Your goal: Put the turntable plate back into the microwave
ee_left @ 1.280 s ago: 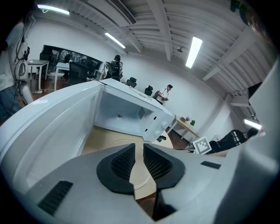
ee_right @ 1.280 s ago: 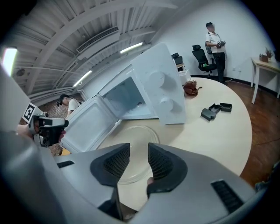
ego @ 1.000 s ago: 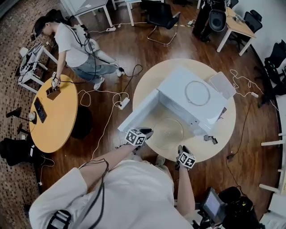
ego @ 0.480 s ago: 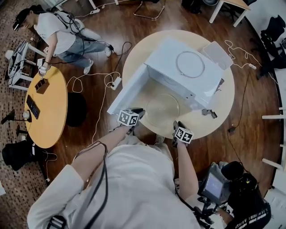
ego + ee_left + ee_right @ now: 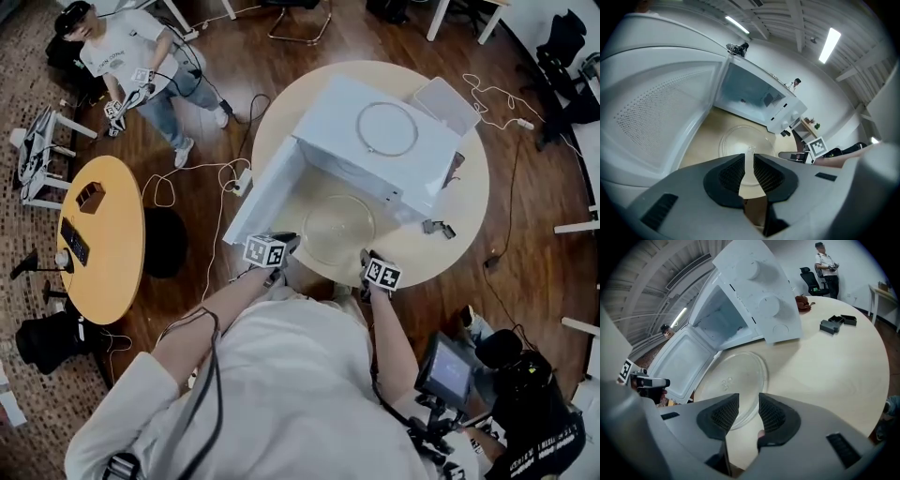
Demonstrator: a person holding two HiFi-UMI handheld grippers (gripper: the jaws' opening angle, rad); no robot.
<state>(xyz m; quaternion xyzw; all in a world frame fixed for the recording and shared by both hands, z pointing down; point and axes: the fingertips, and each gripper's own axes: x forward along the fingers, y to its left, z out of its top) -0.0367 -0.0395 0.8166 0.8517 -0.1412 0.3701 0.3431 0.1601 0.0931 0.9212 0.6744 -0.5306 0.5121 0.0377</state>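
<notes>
Clear glass marks the turntable plate [image 5: 337,228], which is laid flat on the pale round table [image 5: 469,220], just in front of the white microwave [image 5: 375,150] and outside its cavity. The microwave's door [image 5: 264,199] is swung wide open and, in the head view, stands at the plate's left. The left gripper [image 5: 749,159] is held at the plate's near left edge. Its jaws are kept a narrow slit apart, and nothing is clamped between them. The right gripper [image 5: 749,401] is held at the near right edge with its jaws set wider apart. The plate's rim is seen beyond the gap but is not pressed by the pads. A thin ring [image 5: 387,128] is seen on the microwave's top, and small dark parts [image 5: 436,227] are scattered on the table to the right.
</notes>
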